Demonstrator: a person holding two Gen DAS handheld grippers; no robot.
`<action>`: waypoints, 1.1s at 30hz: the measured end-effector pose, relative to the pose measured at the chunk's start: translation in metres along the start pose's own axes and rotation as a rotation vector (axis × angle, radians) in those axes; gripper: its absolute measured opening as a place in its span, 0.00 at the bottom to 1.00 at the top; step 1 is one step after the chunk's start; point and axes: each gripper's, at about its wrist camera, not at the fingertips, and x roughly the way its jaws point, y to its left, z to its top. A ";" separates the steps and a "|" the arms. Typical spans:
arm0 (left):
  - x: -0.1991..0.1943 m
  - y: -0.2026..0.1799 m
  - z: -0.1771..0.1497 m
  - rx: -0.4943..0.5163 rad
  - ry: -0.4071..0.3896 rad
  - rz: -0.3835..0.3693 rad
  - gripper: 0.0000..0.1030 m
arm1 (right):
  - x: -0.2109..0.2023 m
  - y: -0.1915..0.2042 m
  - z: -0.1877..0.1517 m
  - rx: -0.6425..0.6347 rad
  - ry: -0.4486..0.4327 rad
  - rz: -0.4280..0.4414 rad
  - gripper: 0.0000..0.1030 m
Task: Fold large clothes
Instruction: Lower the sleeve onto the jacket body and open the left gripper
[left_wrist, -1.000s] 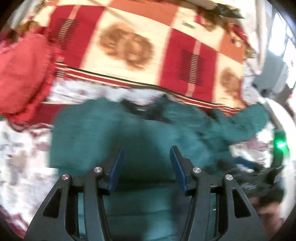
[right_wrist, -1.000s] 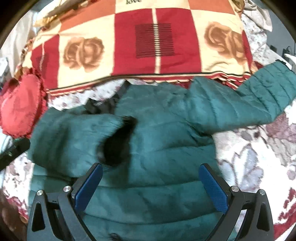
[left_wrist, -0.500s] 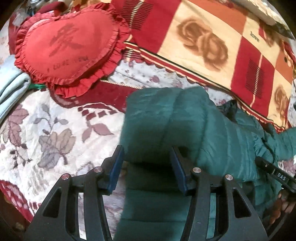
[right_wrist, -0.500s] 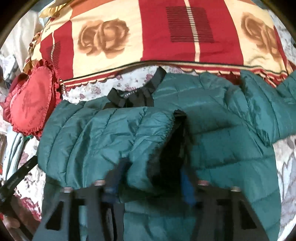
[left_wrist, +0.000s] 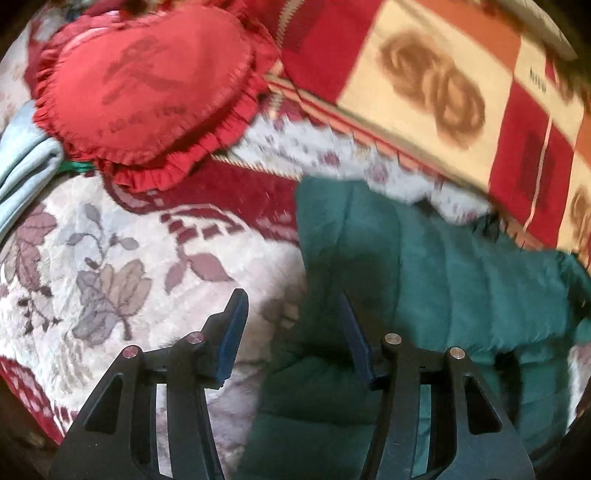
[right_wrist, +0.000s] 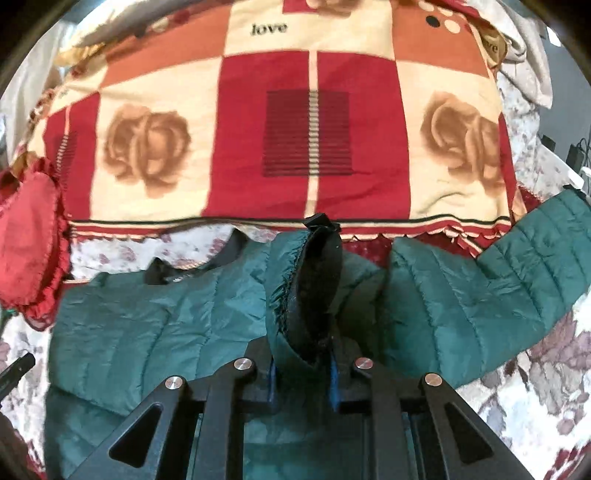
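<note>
Floral bedspread (left_wrist: 92, 280); green jacket (right_wrist: 147, 332) cuff in right gripper (right_wrist: 301, 373)

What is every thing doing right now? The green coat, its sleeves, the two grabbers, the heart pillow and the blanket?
green jacket: lying flat on the bed, partly folded.
sleeve cuff: lifted up, pinched, its dark inside showing.
other sleeve: stretched out to the side, not folded.
right gripper: shut on the sleeve cuff.
left gripper: open, holding nothing, at the jacket's edge.
heart pillow: resting on the bed.
rose blanket: spread out behind the jacket.
</note>
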 end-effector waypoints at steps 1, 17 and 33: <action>0.010 -0.004 -0.002 0.018 0.022 0.019 0.50 | 0.008 0.001 -0.002 -0.011 0.015 -0.011 0.18; 0.000 -0.013 0.016 -0.022 -0.024 -0.022 0.50 | -0.019 0.043 0.005 -0.061 0.033 0.127 0.57; 0.067 -0.019 0.016 -0.072 0.043 -0.020 0.77 | 0.087 0.096 -0.011 -0.223 0.117 0.103 0.66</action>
